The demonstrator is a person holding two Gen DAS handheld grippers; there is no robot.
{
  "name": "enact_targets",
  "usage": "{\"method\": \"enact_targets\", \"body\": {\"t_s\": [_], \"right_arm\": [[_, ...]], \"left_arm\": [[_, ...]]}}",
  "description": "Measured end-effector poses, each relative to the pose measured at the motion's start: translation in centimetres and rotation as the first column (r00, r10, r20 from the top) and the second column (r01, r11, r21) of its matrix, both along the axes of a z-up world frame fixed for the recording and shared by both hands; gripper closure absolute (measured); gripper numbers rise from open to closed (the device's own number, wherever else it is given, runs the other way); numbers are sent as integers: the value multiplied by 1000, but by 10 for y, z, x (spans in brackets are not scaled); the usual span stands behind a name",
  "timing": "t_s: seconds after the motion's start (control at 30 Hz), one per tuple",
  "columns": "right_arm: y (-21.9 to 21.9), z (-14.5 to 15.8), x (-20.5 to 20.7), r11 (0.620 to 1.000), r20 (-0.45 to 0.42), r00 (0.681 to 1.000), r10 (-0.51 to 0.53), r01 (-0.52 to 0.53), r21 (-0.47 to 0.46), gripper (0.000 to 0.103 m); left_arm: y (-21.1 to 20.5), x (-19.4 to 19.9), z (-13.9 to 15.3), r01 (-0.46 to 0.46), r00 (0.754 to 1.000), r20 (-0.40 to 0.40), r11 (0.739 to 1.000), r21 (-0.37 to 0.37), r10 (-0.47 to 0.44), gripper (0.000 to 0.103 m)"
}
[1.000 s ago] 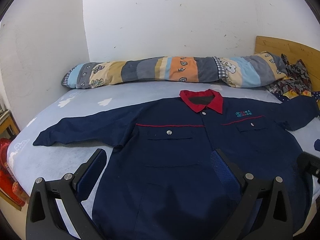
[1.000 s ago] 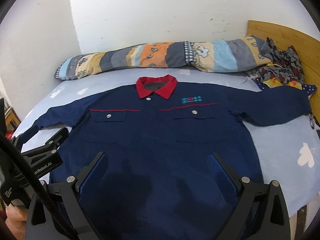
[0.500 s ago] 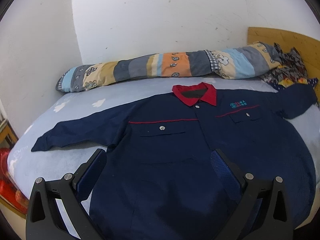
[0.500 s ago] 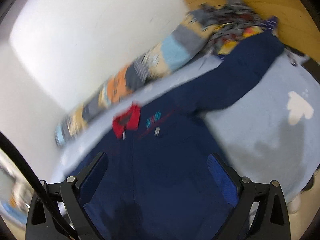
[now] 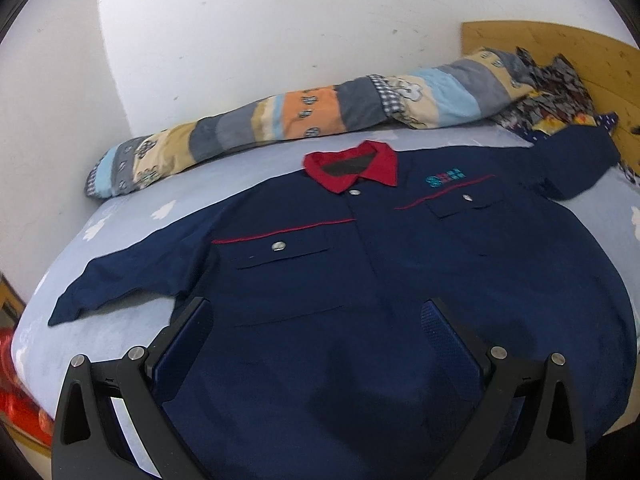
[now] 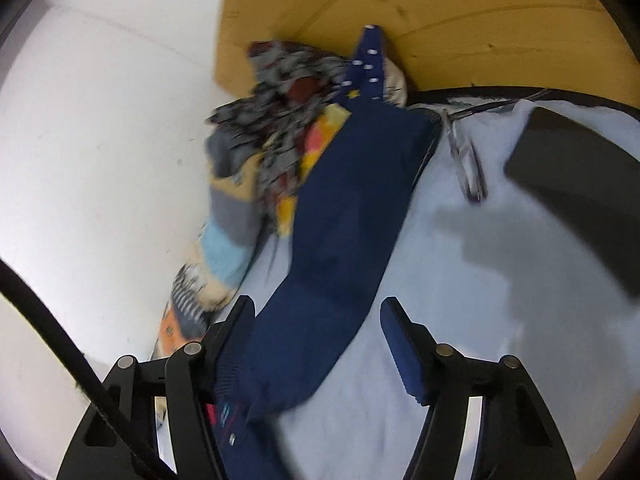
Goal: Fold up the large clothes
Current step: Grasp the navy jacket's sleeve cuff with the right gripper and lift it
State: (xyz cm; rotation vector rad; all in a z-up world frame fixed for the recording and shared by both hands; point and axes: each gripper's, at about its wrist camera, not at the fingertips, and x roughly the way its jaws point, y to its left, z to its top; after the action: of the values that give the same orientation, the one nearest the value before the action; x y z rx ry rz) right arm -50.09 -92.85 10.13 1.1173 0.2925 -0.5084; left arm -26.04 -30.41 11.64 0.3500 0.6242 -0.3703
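Navy jacket (image 5: 360, 280) lies flat, front up, on the bed (image 5: 132, 320). Left claw (image 5: 316, 324) spread wide above its lower hem, holding nothing. Right claw (image 6: 316, 332) also wide, empty, with jacket's sleeve (image 6: 344, 208) running between its fingers toward the headboard (image 6: 440, 20).

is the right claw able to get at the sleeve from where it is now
Probably yes: the right claw is open and lined up along the sleeve, which lies flat on the bed with nothing covering it.
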Motion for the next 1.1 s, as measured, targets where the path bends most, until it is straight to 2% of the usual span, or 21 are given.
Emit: {"method": "enact_targets", "body": {"t_s": [0.03,0.13,0.2,0.3,0.4,0.6,0.67,0.7,0.73,0.77,0.83,0.93,1.1], "right_arm": [[-16,-4,7,1000,-2,1000,-8,8,6,41],[-48,-15,26,999,-70,997,-41,40,-14,44],[-68,-26,36,997,-104,992,-73,73,-6,44],[-96,-34,44,994,-110,988,-111,110,-18,44],[-124,-39,55,991,-163,978,-131,128,-23,44],[-147,-48,74,987,-198,968,-157,150,-51,46],[-143,-46,78,986,-228,961,-159,144,-81,65],[-142,-44,77,984,-262,950,-170,148,-101,84],[-140,-43,73,983,-250,952,-177,156,-102,91],[-140,-42,68,983,-209,963,-172,156,-92,92],[-131,-32,58,979,-195,962,-191,172,-111,92],[-118,-14,50,978,-130,976,-176,158,-138,92],[-87,26,54,977,-67,992,-108,93,-191,93]], "left_arm": [[-4,0,-2,13,1000,-6,1000,4,-13,0],[-17,0,-9,46,999,-24,999,22,-45,0],[-24,0,-13,66,997,-33,997,39,-65,0],[-29,-1,-17,80,996,-40,996,46,-78,0],[-31,1,-22,86,995,-59,995,45,-83,0],[-34,2,-24,87,994,-70,995,43,-83,0],[-34,1,-23,92,994,-69,995,47,-89,0],[-34,0,-22,93,994,-66,995,47,-90,0],[-33,-1,-21,95,994,-64,994,45,-92,0],[-33,-2,-19,96,994,-61,995,40,-94,0],[-31,-3,-16,97,994,-52,995,30,-96,0],[-27,-5,-11,96,995,-42,995,19,-96,0],[-22,-12,0,93,996,-12,996,-2,-93,0]]}}
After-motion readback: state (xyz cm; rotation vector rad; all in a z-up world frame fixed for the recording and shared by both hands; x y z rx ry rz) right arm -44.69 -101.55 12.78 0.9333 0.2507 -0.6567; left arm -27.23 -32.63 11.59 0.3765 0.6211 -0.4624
